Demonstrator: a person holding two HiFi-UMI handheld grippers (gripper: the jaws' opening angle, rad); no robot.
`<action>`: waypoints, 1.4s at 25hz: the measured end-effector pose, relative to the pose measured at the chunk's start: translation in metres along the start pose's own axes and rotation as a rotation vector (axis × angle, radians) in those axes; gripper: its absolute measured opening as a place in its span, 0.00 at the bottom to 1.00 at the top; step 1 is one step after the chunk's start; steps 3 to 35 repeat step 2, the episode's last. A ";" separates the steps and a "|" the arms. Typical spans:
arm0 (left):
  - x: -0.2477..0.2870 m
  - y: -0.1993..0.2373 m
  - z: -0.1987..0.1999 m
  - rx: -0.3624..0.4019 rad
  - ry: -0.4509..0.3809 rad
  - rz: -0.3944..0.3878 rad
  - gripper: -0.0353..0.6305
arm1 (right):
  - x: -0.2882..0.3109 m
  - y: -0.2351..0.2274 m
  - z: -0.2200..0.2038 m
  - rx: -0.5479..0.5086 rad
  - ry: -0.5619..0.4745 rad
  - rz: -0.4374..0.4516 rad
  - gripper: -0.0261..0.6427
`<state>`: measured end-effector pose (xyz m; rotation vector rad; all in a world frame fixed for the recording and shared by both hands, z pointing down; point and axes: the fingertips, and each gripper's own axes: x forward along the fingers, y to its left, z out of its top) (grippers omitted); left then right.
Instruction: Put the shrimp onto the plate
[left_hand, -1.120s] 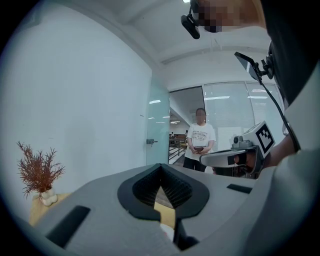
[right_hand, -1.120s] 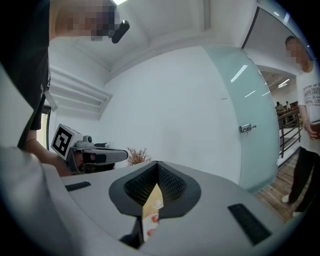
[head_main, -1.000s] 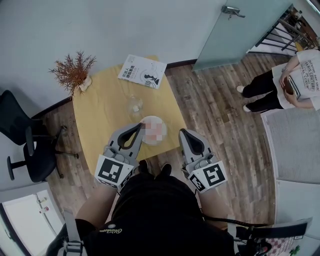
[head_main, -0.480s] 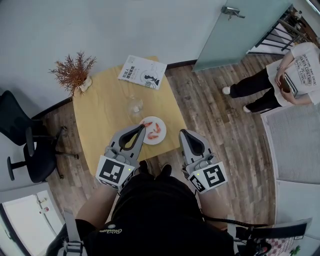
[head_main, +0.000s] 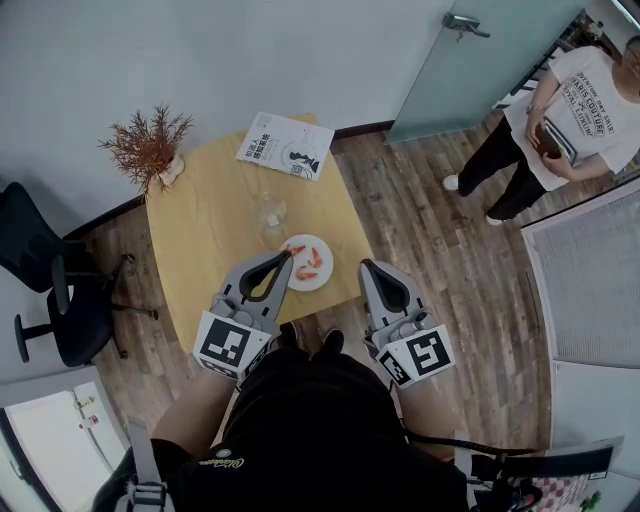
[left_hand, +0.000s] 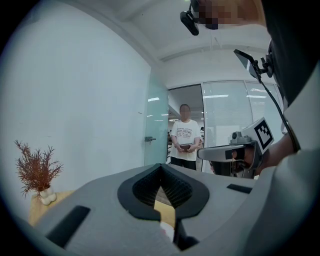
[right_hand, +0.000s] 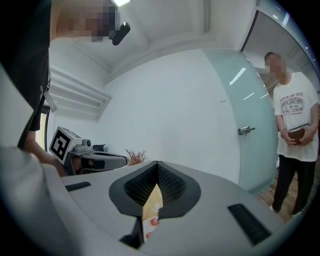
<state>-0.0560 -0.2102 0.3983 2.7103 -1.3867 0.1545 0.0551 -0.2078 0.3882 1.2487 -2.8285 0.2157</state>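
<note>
Find two shrimp (head_main: 313, 258) already lying on the white plate (head_main: 322, 277), centre of the frame, near the front edge of the yellow counter (head_main: 210, 230). Note the left tongs (head_main: 285, 257) closed on nothing, tips by the plate's left rim, and the right tongs (head_main: 366, 266) likewise closed and empty, just right of the plate. Seemingly nothing left to carry. For a clean finish: draw both back level, steer clear of the rim, avoid nudging the glass (head_main: 270, 211) just above the plate.

Two shrimp (head_main: 296, 249), one plate (head_main: 311, 281), one glass (head_main: 270, 212)
</note>
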 end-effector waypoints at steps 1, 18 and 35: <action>0.000 0.000 0.000 0.000 0.001 -0.001 0.06 | 0.000 0.000 0.000 0.000 0.000 -0.001 0.04; 0.001 0.000 0.000 0.000 0.002 -0.002 0.06 | 0.001 0.000 0.000 0.000 0.001 -0.001 0.04; 0.001 0.000 0.000 0.000 0.002 -0.002 0.06 | 0.001 0.000 0.000 0.000 0.001 -0.001 0.04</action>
